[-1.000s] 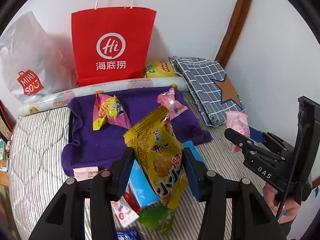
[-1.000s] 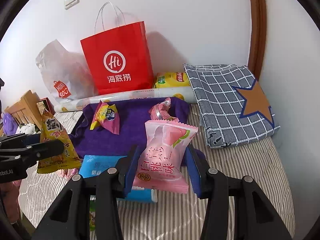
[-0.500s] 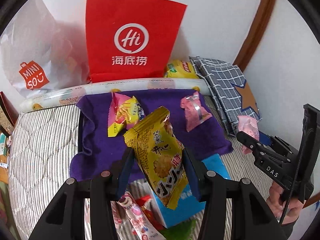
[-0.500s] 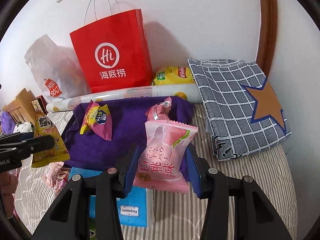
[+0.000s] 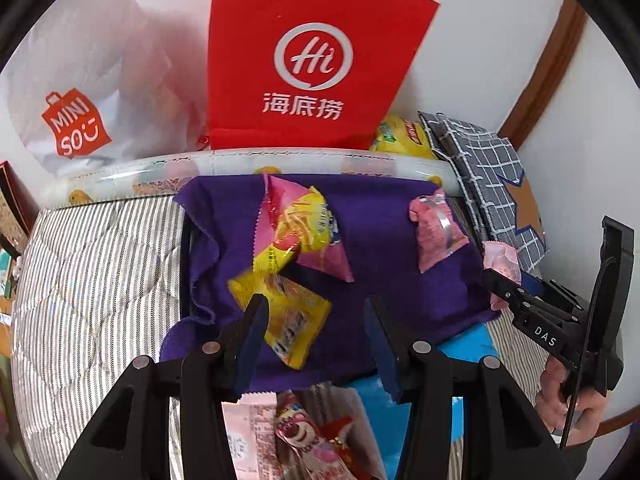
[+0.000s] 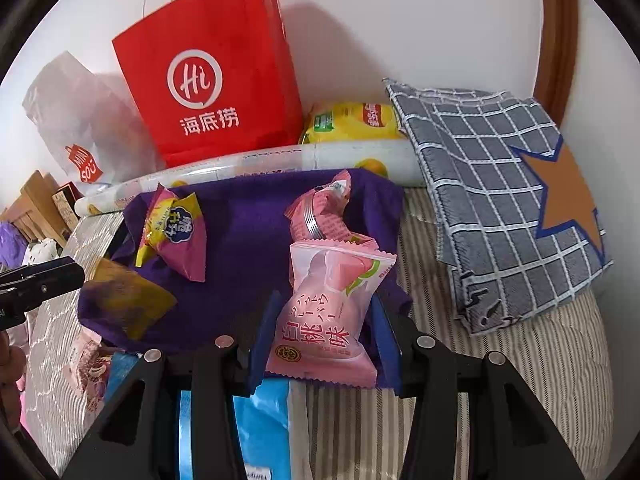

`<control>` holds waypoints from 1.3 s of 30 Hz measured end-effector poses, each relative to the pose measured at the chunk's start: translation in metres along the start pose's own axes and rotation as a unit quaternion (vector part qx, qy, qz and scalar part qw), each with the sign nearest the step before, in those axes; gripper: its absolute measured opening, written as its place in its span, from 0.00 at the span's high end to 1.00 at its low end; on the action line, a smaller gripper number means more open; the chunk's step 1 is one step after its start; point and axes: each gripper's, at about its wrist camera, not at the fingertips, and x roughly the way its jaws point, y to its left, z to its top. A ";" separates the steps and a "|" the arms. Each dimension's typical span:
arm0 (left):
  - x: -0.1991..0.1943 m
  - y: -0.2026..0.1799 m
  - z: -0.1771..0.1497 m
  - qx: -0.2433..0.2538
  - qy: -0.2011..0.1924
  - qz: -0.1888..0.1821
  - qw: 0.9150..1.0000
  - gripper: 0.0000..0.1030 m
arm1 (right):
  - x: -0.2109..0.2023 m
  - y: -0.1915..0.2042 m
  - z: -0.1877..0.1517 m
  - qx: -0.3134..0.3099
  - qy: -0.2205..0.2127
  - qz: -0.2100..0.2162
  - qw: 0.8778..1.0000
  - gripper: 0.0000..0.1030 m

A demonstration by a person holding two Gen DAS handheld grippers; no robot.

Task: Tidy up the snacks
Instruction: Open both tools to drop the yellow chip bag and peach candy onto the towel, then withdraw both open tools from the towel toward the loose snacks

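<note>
Right hand-held gripper point(image 6: 320, 336) tilted down — clamping pink snack packet point(image 6: 328, 312).

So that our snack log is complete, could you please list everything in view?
paper bag: 1, red, against wall
plastic bag: 1, white, left of it
roll: 1, pale printed, before the bags
chip bag: 1, yellow, behind roll
checked cloth: 1, grey, right side
purple cloth: 1, purple, bed centre
pink-yellow packet: 1, on purple cloth, left
pink packet: 1, on purple cloth, right
yellow packet: 1, over purple cloth, ungripped
peach packet: 1, pink, in right claw
blue packet: 1, near edge of cloth
left claw: 1, black, open
right claw: 1, black, shut on peach packet
</note>
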 end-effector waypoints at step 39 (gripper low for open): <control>-0.021 0.012 -0.020 0.003 0.016 0.030 0.999 0.30 | -0.004 0.012 -0.002 -0.007 0.019 -0.014 1.000 0.23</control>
